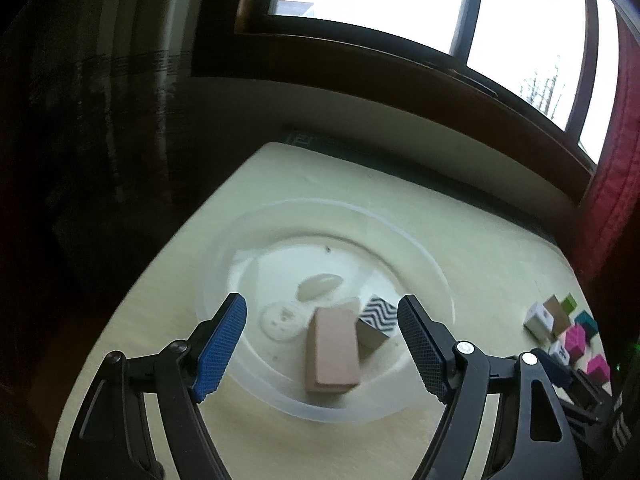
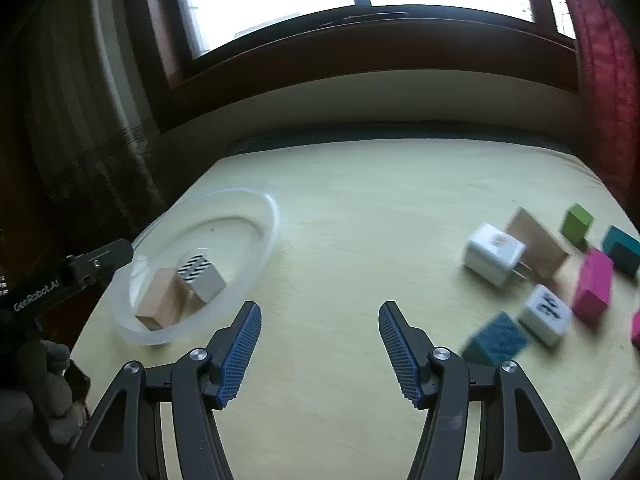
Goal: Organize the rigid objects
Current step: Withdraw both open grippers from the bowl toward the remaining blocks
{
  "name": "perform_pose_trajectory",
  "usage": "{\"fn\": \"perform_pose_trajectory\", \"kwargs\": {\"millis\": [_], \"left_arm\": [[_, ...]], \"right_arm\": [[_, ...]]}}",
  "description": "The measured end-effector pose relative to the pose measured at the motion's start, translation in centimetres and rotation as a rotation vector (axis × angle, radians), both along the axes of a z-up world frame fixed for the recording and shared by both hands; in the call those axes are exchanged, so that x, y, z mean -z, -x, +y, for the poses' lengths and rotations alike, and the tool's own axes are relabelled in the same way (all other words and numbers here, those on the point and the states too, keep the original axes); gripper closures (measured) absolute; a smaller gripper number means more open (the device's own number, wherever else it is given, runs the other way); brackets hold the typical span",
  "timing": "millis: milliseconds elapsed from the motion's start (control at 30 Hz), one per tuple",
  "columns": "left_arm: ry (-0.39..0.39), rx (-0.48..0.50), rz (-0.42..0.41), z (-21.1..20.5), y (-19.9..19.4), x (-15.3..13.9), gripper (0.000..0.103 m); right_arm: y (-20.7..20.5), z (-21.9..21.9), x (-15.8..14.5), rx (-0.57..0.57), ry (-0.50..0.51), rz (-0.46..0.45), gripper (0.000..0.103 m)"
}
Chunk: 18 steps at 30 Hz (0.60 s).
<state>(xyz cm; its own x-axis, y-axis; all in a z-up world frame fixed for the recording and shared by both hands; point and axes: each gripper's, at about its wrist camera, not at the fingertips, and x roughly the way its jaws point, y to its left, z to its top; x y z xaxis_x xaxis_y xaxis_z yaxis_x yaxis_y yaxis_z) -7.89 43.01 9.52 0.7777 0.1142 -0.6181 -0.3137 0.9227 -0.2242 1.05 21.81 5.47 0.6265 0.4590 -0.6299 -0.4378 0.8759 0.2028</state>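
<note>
- While two blocks already lie in the clear bowl [image 2: 256,240], the loose blocks [image 2: 552,276] are clustered well to the right of it on the table [image 2: 360,208].
- The right gripper [image 2: 320,344] is held wide and empty, with the teal block [image 2: 498,340] just right of its tip.
- The left gripper [image 1: 320,344] is spread wide, empty, above the bowl.
- The right gripper is judged nearer the cluster; a rightward swing is called for.

Clear bowl [image 2: 264,236] holding a tan block [image 2: 160,300] and a black-and-white zigzag block [image 2: 196,270]. Pale yellow table [image 2: 360,220] showing pink block [image 2: 594,284], green block [image 2: 576,222], teal block [image 2: 498,338].
</note>
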Motion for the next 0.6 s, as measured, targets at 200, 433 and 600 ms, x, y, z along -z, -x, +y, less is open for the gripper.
{"fn": "perform_pose_trajectory", "kwargs": {"millis": [200, 433, 600], "left_arm": [[-0.020, 0.044, 0.009, -2.2, -0.1, -0.1, 0.024], [-0.036, 0.102, 0.026, -5.3, -0.8, 0.0, 0.024], [-0.054, 0.159, 0.039, -8.1, -1.4, -0.1, 0.024]], "right_arm": [[0.0, -3.1, 0.0, 0.072, 0.007, -0.005, 0.038], [0.1, -8.0, 0.2, 0.185, 0.005, -0.012, 0.036], [0.3, -12.2, 0.0, 0.290, 0.019, -0.035, 0.033]]}}
